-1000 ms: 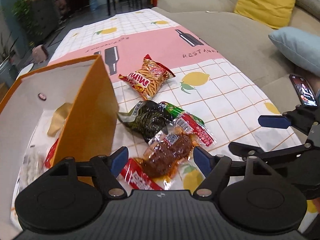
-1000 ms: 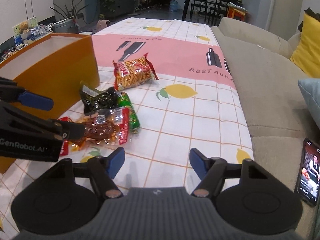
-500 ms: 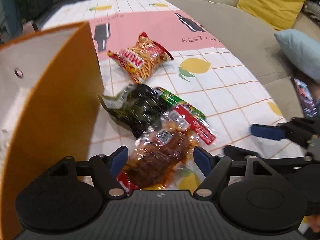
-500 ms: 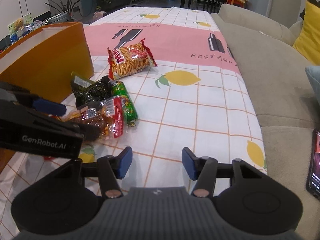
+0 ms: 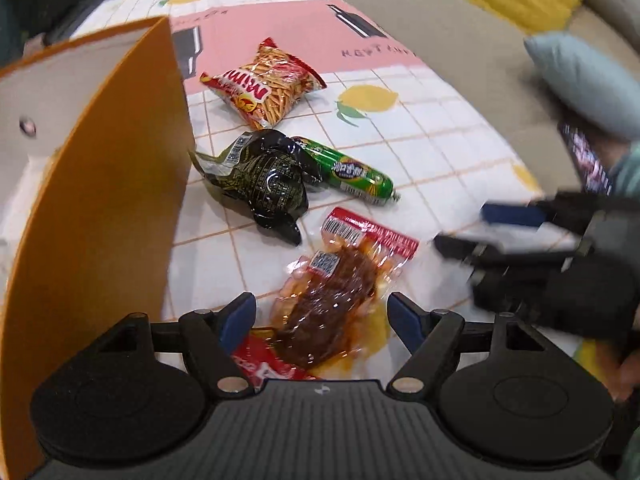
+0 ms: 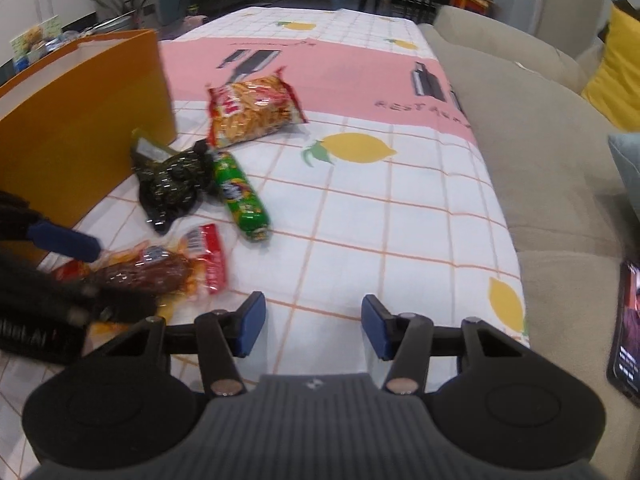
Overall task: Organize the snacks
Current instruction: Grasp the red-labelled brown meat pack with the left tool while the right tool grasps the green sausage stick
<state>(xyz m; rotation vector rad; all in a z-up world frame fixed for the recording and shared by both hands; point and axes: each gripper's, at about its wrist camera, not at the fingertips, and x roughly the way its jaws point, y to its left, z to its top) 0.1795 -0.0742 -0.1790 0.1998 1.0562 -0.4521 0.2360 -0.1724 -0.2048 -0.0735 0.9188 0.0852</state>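
Between the spread fingers of the left gripper lies the meat pack, directly ahead of and just below the jaws, on the tablecloth near the orange box; its long axis runs from the near left to the far right, roughly along the gripper's line of sight and slightly skewed to the right, so the fingers flank its long sides; the jaws stand released and grasp nothing, and contact with the pack cannot be confirmed; the right gripper stands well to the right over bare cloth, jaws likewise released and empty, with the pack off to its left; the left gripper is judged the nearer by far and the likely one to take the pack; the pack is a clear, glossy vacuum pouch holding a dark brown slab with orange-tinted film at the edges, a red printed band and barcode at its far end, and a white label on top; its near end overlaps a red wrapper, which a closing grip could catch as well; beyond it lie a black crumpled packet, a green sausage touching that packet, and a bag of sticks farther off; the box stands open just to the left, a short carry away.
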